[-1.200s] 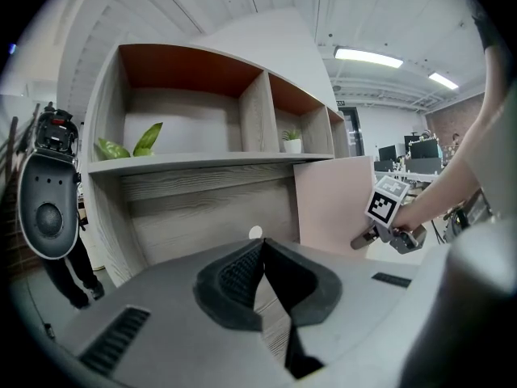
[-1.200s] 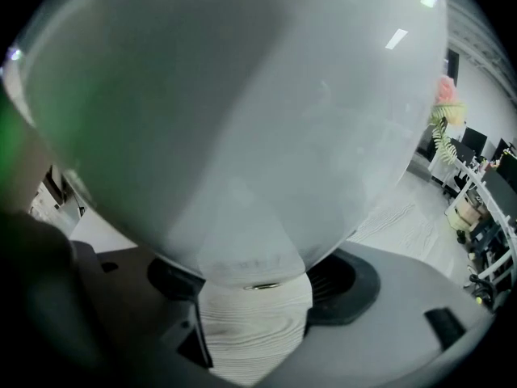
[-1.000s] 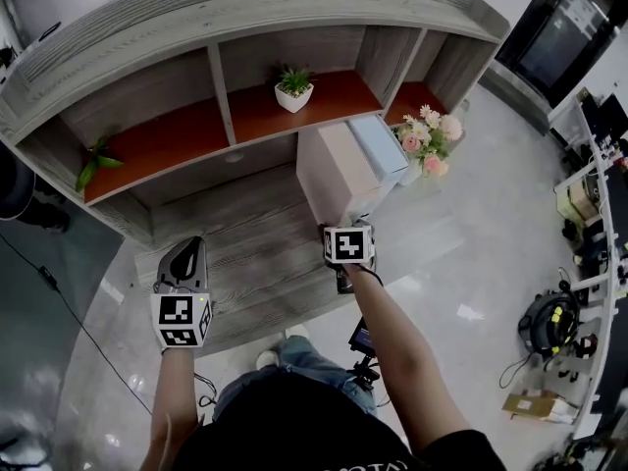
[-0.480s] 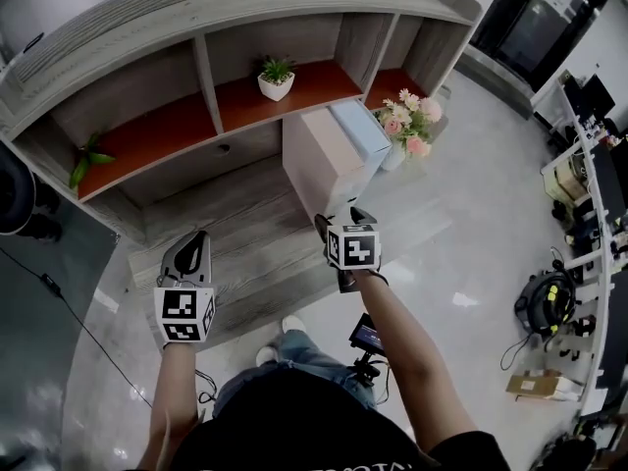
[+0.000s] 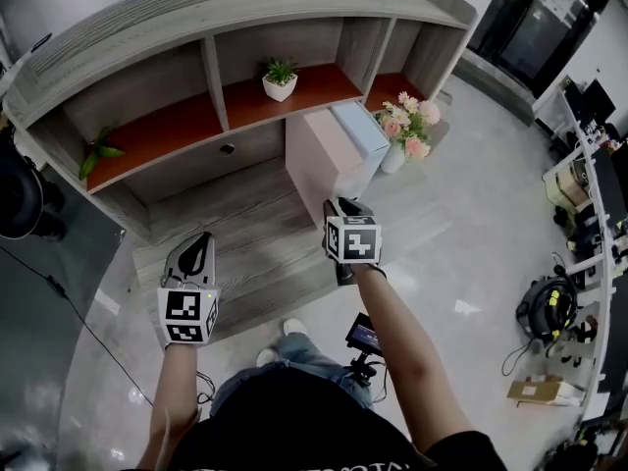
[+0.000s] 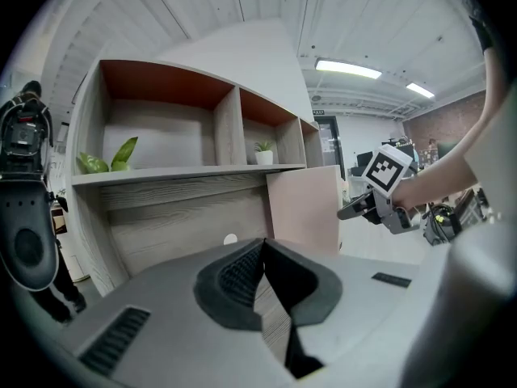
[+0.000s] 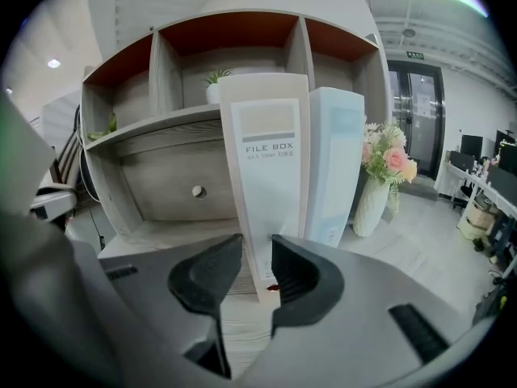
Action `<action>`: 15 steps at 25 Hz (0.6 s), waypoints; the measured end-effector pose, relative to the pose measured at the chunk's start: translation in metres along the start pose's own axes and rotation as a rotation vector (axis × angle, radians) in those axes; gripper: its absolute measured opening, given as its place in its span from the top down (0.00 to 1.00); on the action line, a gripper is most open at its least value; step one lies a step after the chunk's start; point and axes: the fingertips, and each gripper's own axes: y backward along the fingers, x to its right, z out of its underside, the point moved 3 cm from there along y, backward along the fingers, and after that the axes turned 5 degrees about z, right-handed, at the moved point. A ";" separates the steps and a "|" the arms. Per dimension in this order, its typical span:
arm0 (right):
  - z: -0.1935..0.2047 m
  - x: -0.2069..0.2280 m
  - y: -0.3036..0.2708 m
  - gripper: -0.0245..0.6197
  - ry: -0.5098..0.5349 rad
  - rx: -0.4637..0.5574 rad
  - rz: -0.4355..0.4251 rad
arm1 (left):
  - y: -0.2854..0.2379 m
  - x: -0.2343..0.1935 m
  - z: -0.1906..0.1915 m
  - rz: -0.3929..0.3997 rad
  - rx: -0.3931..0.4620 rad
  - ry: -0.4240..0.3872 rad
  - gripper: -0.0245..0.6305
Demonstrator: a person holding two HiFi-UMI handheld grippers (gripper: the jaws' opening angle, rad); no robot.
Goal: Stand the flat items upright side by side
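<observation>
While the jaws of the right gripper [image 7: 257, 269] are closing, a narrow gap is left between them. The lower front edge of a white file box [image 7: 266, 160] is seen in that gap, straight ahead of the pads. No pressing of the pads on the box can be made out. The box is stood upright on a grey wooden base [image 7: 174, 233], and a pale blue file box [image 7: 338, 160] is stood upright just beside it, ahead and to the right of the jaws. Farther to the right of the jaws, a vase of pink flowers [image 7: 380, 176] is set on the floor. The left gripper [image 6: 260, 249] is held low, well to the left of the boxes, with its jaw tips brought together and nothing gripped. Ahead of and above its jaws a shelf unit [image 6: 186, 136] is seen, and the right gripper is seen off to their right.
</observation>
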 end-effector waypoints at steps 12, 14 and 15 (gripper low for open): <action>-0.015 0.007 -0.022 0.76 0.020 -0.013 0.001 | 0.005 -0.007 -0.003 -0.053 0.008 0.013 0.95; -0.016 0.009 -0.023 0.75 0.021 -0.019 0.008 | 0.006 -0.009 -0.005 -0.063 0.010 0.013 0.95; -0.017 0.009 -0.022 0.75 0.019 -0.018 0.008 | 0.006 -0.011 -0.006 -0.067 0.011 0.013 0.95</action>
